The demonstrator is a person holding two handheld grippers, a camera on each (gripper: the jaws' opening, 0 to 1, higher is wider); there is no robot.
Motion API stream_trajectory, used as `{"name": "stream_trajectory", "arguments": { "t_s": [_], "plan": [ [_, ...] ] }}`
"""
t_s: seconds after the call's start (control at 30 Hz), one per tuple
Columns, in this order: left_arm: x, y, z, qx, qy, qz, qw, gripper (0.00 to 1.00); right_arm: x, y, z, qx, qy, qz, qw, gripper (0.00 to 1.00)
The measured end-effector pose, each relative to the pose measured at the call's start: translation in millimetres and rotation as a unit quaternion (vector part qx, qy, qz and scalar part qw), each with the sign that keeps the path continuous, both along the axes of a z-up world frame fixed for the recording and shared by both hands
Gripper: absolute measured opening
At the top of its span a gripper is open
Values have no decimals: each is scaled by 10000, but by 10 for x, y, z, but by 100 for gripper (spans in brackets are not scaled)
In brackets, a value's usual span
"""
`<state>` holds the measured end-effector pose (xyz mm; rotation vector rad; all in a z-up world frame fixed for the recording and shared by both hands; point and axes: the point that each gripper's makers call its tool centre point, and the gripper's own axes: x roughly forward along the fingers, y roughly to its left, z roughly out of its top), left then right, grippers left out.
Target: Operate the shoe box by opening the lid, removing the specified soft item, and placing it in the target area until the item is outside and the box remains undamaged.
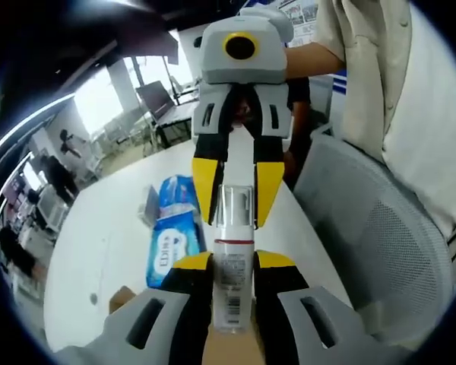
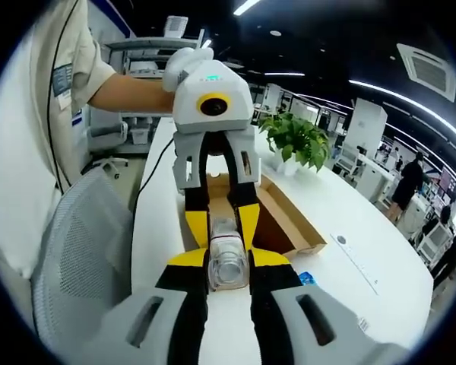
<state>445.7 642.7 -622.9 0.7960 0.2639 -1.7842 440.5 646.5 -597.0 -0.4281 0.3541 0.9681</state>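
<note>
I have a small clear bottle [image 1: 233, 266] pinched between both hand-held grippers at once. In the left gripper view my left hand-held gripper [image 1: 232, 262] clamps the labelled lower body, and the right hand-held gripper [image 1: 238, 199] comes in from the top, its yellow pads closed on the clear cap end. In the right gripper view the same bottle [image 2: 226, 262] sits end-on between my right hand-held gripper [image 2: 228, 262], with the left hand-held gripper [image 2: 222, 217] gripping it from the far side.

The box [image 2: 277, 217] lies open on the white counter [image 2: 342, 220] just behind the left hand-held gripper, lid off or folded back, brown inside showing. I can't see anything else in it from here. A blue wipes pack [image 1: 172, 228] lies flat on the counter below the grippers, outside the box; it looks like the soft item, though I can't be sure. A plant [image 2: 296, 141] stands beyond the box.

I judge this as mid-transfer: the box is already opened, and the bottle is held in the air over the counter, passing between grippers. The next move calls for one gripper to let go cleanly while the other keeps its hold, then for setting the bottle down on the counter clear of the box walls, so the cardboard isn't knocked or crushed.
</note>
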Motion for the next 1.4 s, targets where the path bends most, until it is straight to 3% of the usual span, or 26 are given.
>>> {"name": "stream_trajectory", "arguments": {
  "t_s": [0.23,0.37,0.7,0.97,1.07,1.4],
  "plan": [
    [29,1,11,-71,35,131,9999,19,28,1,-4,-88,53,49,9999,16],
    [101,16,8,-108,67,322,9994,20,91,-42,-39,-336,-21,83,9994,16],
    [280,149,-76,-135,504,1143,9921,43,290,-244,21,-581,-113,-2,9982,16],
    [465,285,-5,-544,895,1978,9746,60,520,-471,110,-928,-186,-4,9955,16],
    [524,361,9,-649,1006,2233,9674,66,616,-567,152,-994,-61,-35,9950,16],
    [665,716,-62,-644,1162,2928,9469,83,918,-846,231,-1634,85,48,9865,17]
  ]
}}
